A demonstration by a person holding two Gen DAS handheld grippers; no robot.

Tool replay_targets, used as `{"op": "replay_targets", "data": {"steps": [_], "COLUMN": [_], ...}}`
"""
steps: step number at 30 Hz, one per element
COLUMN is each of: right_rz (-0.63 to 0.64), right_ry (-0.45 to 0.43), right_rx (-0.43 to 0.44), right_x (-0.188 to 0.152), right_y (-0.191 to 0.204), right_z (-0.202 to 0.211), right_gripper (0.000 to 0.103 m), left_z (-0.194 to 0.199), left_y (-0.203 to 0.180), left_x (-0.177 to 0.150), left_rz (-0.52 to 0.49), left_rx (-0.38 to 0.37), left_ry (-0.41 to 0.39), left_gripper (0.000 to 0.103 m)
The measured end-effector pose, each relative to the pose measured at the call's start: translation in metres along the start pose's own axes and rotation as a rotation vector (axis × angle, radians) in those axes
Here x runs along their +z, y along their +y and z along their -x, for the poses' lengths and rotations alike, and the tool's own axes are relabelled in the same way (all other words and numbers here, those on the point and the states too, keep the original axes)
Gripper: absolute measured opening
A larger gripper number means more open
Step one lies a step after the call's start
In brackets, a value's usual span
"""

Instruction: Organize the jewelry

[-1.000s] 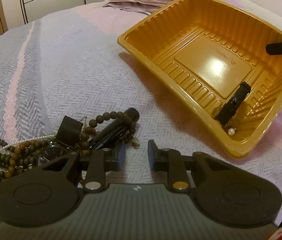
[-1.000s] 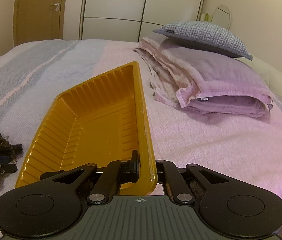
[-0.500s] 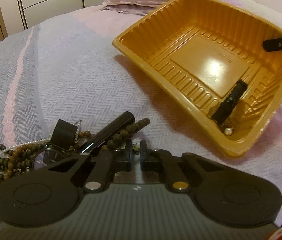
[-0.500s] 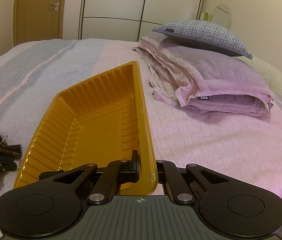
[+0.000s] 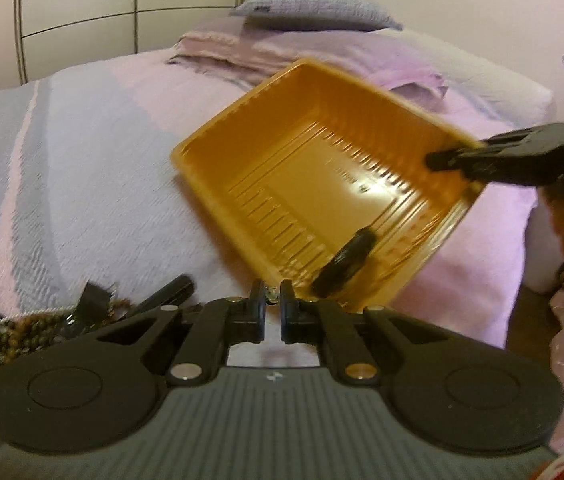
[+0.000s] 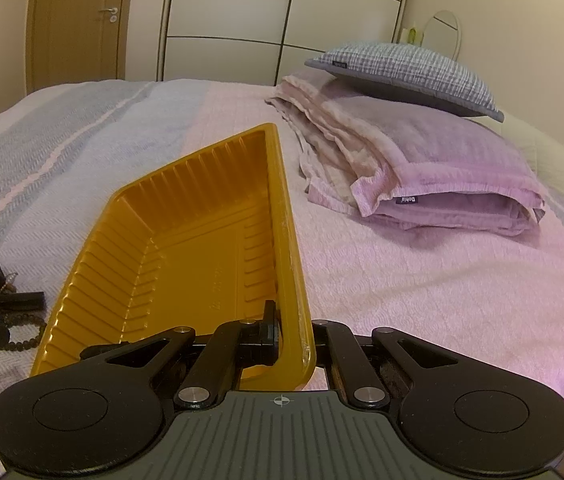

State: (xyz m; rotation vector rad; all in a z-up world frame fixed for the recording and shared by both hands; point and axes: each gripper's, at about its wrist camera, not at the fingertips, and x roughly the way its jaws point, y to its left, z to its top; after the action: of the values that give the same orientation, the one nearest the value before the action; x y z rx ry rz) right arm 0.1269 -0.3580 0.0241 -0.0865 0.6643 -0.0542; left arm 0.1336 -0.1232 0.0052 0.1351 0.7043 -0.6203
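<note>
Your left gripper (image 5: 273,303) has pinched nearly shut on a tiny metallic trinket (image 5: 270,300), too small to identify. The orange tray (image 5: 241,216) sits just past the fingertips, running from lower centre of the frame up toward the upper right, so it's a short carry forward. Your right gripper (image 6: 294,334) is clamped on the tray's near rim, holding it tilted. The bead pile (image 5: 21,328) is at lower left. Compared with a second ago, the left jaws closed, the piece is off the pile, and the tray looms closer.
</note>
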Motion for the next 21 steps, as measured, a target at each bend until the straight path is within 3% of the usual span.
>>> {"op": "replay_targets", "data": {"steps": [12, 14, 16, 21], "right_rz": [0.001, 0.001, 0.0, -0.002], "right_ry": [0.0, 0.0, -0.001, -0.001], "right_rx": [0.001, 0.001, 0.002, 0.003], "right_x": [0.0, 0.0, 0.0, 0.0], "right_y": [0.0, 0.0, 0.0, 0.0], "right_z": [0.0, 0.0, 0.0, 0.001], "right_gripper": [0.004, 0.004, 0.004, 0.004], "left_z": [-0.03, -0.032, -0.03, -0.018], "left_y": [-0.029, -0.031, -0.03, -0.018], "left_x": [0.012, 0.012, 0.01, 0.002], "left_rz": [-0.035, -0.038, -0.038, -0.028], "left_rx": [-0.079, -0.087, -0.086, -0.04], "left_ry": [0.012, 0.015, 0.006, 0.005], "left_gripper": [0.006, 0.01, 0.028, 0.027]}}
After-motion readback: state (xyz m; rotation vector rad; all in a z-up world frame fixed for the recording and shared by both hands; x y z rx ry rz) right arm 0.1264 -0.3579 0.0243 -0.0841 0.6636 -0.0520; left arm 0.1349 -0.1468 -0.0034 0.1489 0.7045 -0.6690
